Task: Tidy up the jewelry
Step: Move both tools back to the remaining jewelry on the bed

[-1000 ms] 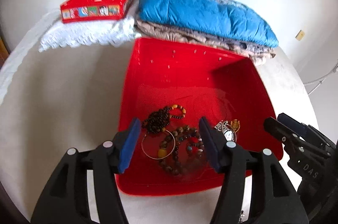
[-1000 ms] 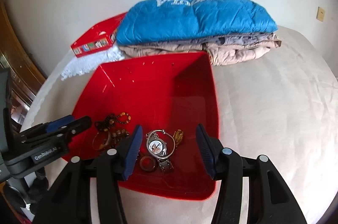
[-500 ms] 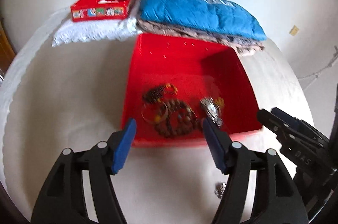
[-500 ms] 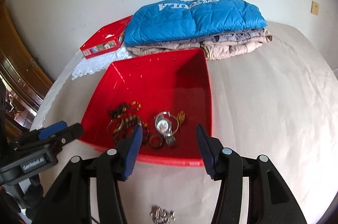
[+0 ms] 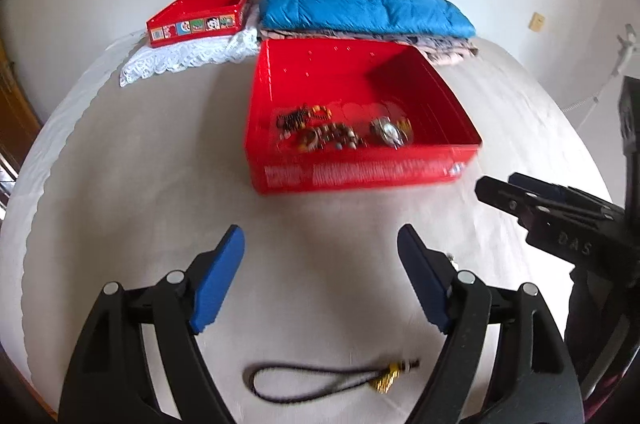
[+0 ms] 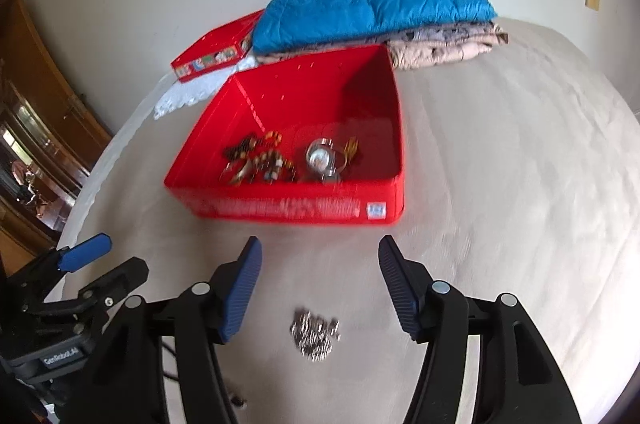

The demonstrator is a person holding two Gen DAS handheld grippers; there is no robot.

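A red tray point(image 5: 360, 180) point(image 6: 288, 210) on the beige bed cover holds bead bracelets point(image 5: 320, 136) point(image 6: 256, 160) and a watch point(image 5: 386, 132) point(image 6: 322, 158). My left gripper point(image 5: 320, 248) hangs over bare cover in front of the tray, jaws opening, nothing between them. A black cord with a gold charm point(image 5: 320, 384) lies below it. My right gripper point(image 6: 318, 258) is also in front of the tray, jaws opening and empty. A small silver chain heap point(image 6: 314, 338) lies just below it. Each gripper shows at the edge of the other's view.
A folded blue quilted jacket point(image 5: 360, 4) point(image 6: 372, 10) on patterned cloth lies behind the tray. A small red tin point(image 5: 200, 16) point(image 6: 216, 52) sits on a white lace cloth point(image 5: 188, 58) at the back left. Wooden furniture point(image 6: 36, 96) stands at the left.
Both grippers have drawn back from over the tray toward the near side of the bed and widened. The cord and the silver chain heap have come into view beneath them.
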